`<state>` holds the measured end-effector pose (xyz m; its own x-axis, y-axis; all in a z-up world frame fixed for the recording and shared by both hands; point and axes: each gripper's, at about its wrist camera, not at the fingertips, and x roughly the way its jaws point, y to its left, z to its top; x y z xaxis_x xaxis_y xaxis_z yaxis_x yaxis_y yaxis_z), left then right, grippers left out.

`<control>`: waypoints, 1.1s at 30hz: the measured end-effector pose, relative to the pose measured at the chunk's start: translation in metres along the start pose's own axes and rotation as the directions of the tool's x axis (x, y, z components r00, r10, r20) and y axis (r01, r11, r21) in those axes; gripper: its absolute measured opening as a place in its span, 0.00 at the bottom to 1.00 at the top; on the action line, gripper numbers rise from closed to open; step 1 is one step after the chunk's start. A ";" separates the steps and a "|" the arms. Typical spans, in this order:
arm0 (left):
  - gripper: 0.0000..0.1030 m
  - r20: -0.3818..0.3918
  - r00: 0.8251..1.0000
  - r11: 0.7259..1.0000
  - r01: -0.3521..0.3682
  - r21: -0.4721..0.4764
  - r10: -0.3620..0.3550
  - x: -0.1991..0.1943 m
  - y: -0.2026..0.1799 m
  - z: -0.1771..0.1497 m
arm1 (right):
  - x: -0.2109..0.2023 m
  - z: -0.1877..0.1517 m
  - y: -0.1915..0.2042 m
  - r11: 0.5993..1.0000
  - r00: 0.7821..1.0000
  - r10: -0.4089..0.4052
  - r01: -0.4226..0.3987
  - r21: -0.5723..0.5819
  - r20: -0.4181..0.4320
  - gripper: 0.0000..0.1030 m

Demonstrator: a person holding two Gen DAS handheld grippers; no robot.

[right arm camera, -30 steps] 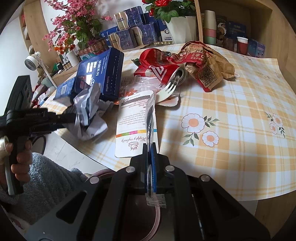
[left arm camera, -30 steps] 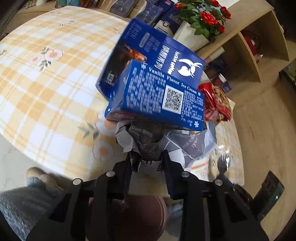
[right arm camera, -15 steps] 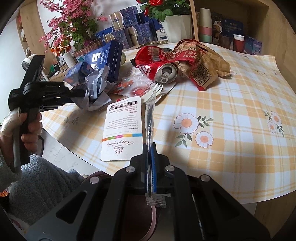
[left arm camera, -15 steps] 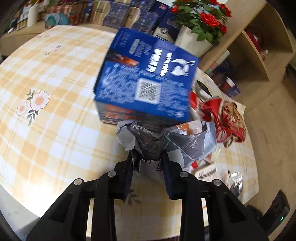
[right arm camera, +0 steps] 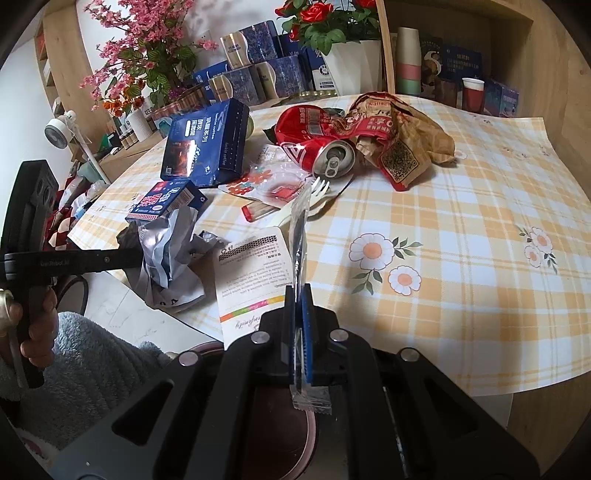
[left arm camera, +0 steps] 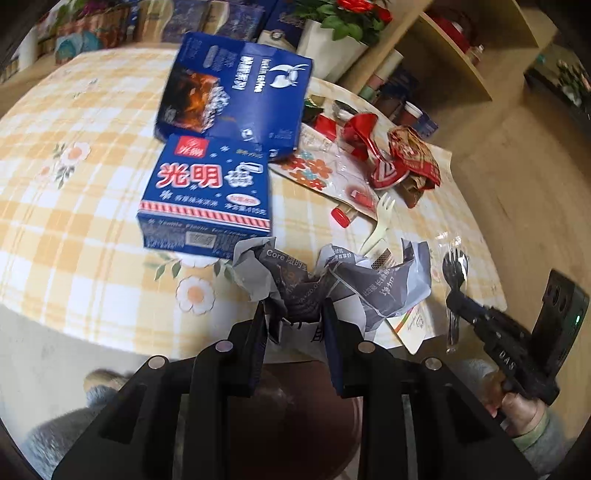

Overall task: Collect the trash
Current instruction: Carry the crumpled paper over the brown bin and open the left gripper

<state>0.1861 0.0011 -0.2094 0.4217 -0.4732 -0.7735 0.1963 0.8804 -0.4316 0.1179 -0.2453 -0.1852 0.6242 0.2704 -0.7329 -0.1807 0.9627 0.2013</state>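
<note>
Over table edge, left gripper (left arm camera: pixel 295 314) clamping crumpled grey wrapper (left arm camera: pixel 332 280), right gripper (right arm camera: pixel 298 295) pinching clear sleeve (right arm camera: pixel 300 236)

A home dining corner: checked flowered tablecloth (right arm camera: pixel 461 229), potted roses (right arm camera: pixel 332 26) (red ones), wooden shelves (left arm camera: pixel 454 55).

Wooden shelves (right arm camera: pixel 454 22), checked tablecloth (right arm camera: pixel 461 229)

The left tool (left arm camera: pixel 295 325) pinches a crumpled grey wrapper (left arm camera: pixel 332 284) at the tabletop (left arm camera: pixel 74 229) edge. Just beyond it lies a small blue box (left arm camera: pixel 210 199), touching a bigger blue box (left arm camera: pixel 236 96) behind. To the right sit a pale fork (left arm camera: pixel 380 218) and a crushed red can (left arm camera: pixel 384 162); the right tool (left arm camera: pixel 458 299) grips a bagged black fork (left arm camera: pixel 456 269).
</note>
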 end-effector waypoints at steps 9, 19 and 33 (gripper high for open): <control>0.27 0.068 0.998 1.000 -0.009 -0.003 0.009 -0.032 0.000 0.004 | -0.021 -0.001 0.001 1.000 0.999 -0.021 0.021 0.004 0.031 0.07; 0.27 0.083 0.995 0.973 -0.068 0.219 0.051 -0.075 -0.032 -0.034 | -0.053 -0.002 0.014 1.000 0.996 -0.010 0.010 0.003 0.084 0.07; 0.28 -0.013 0.987 0.874 -0.133 0.467 0.158 -0.051 -0.044 -0.125 | -0.076 -0.038 0.037 0.999 0.998 0.032 -0.032 0.007 0.061 0.07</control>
<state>0.0456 -0.0169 -0.2089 0.4359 -0.3289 -0.8377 0.5289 0.8467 -0.0571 0.0347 -0.2303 -0.1472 0.6631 0.3010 -0.6854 -0.1959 0.9535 0.2292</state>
